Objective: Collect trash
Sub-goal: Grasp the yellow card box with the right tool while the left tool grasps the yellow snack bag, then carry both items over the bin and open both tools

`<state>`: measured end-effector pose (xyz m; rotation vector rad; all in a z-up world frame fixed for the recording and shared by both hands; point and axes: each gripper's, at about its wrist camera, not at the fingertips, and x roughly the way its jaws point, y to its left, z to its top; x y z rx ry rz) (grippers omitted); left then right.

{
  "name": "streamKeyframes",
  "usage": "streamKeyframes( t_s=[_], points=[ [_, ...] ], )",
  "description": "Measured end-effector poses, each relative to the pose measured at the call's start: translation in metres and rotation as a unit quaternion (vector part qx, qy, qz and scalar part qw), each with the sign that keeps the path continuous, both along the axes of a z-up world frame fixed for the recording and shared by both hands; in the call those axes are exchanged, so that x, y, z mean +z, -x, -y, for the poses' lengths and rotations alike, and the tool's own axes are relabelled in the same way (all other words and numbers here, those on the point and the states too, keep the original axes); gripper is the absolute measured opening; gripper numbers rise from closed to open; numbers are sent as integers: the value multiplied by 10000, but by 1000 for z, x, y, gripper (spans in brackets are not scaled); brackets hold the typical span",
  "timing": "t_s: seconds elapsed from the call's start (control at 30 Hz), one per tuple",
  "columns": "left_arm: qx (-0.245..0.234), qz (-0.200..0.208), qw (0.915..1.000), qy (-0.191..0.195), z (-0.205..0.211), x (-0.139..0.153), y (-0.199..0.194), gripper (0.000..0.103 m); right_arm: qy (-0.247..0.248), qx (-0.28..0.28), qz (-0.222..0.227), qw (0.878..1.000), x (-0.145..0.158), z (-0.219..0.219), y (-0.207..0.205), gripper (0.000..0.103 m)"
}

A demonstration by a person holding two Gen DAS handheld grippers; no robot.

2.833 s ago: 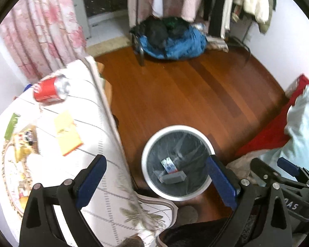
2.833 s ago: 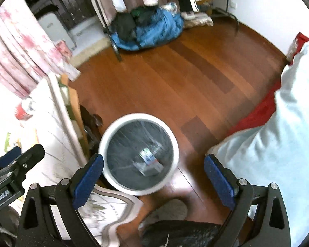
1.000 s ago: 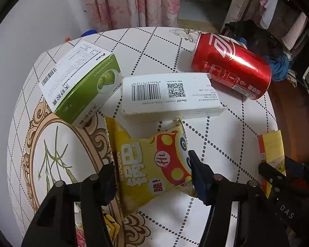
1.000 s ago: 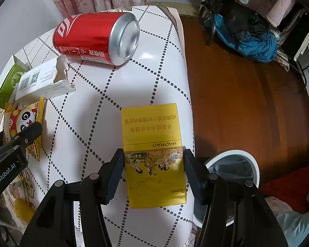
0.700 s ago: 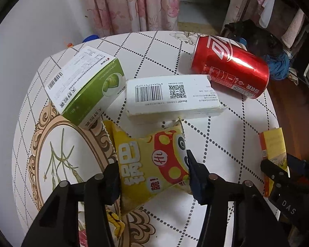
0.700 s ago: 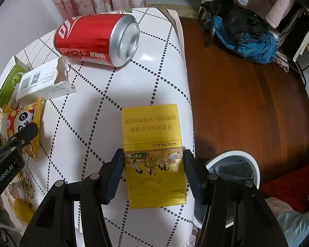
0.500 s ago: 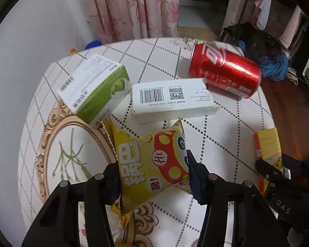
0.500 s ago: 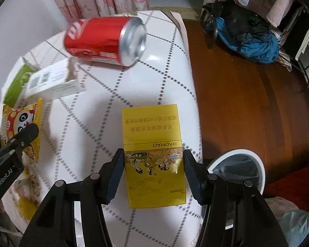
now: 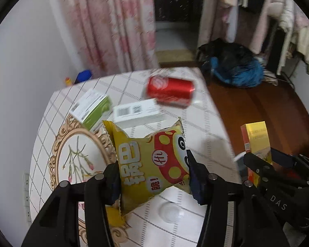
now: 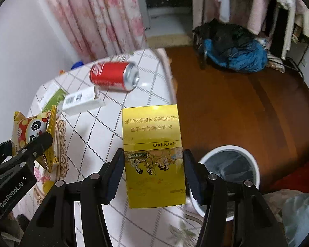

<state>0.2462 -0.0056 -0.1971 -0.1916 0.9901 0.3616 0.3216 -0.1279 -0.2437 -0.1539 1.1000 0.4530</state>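
My left gripper (image 9: 153, 174) is shut on a yellow snack bag (image 9: 150, 160) with a panda print, held up off the round table (image 9: 197, 131). That bag (image 10: 31, 129) also shows at the left of the right wrist view. My right gripper (image 10: 153, 174) is shut on a flat yellow box (image 10: 152, 150), lifted above the table's right edge; the same box (image 9: 256, 142) appears at the right of the left wrist view. A white-rimmed trash bin (image 10: 229, 165) with a dark liner stands on the floor, just right of the right gripper.
On the table lie a red soda can (image 9: 170, 91), a white barcode box (image 9: 137, 113) and a green-and-white box (image 9: 92, 108). Pink curtains (image 9: 113, 26) hang behind. A blue and black heap of clothes (image 10: 232, 55) lies on the wooden floor (image 10: 247, 111), under hanging garments.
Both grippers have risen from the table with the snack bag and the yellow box in them. The table items look smaller and farther. The bin shows more fully.
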Motion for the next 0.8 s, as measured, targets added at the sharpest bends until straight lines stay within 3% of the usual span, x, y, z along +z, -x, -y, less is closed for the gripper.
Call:
streamKeyframes(
  t_s=[0.2,0.4,0.63,0.8],
  points=[
    [-498,298,9982,115,55,23,-8,50,-137,-435,217,9987,33,83,7,59],
    [-1064,186,9932,433,120,8,-38,50,-25,-1008,152,9948,29,171,4,59],
    [-1584,-397,9832,818,189,-52,-86,50,200,-1763,-444,9831,-39,256,-25,59],
    [-1802,-881,9723,1200,217,-104,-121,50,43,-2067,-956,9737,-98,289,-46,59]
  ],
)
